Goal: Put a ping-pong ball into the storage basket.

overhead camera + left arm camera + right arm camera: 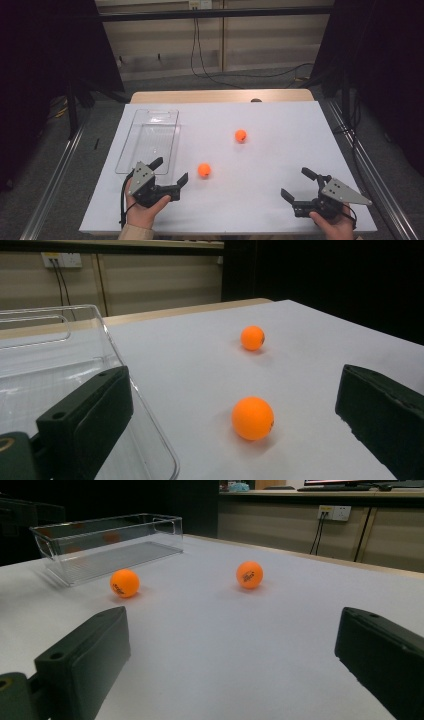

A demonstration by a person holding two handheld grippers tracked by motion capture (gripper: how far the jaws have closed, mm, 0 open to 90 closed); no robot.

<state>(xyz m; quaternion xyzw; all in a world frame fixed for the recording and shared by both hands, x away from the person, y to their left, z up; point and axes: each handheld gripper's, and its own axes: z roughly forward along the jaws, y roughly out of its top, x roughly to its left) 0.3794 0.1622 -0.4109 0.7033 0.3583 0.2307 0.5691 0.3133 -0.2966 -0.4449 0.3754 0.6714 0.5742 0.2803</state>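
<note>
Looking down from the high view, your left gripper (171,171) sits near the table's front left corner, just beside the clear bin (148,140) along the left edge, jaws spread wide and empty, aimed at the near orange ball (203,170); the far orange ball (240,135) rests mid-table. Your right gripper (296,184) waits wide and empty near the front right corner. Through the left gripper view, the near ball (253,418) lies between the jaws, untouched. Through the right gripper view, both balls sit well ahead, likely leaving it on standby.
</note>
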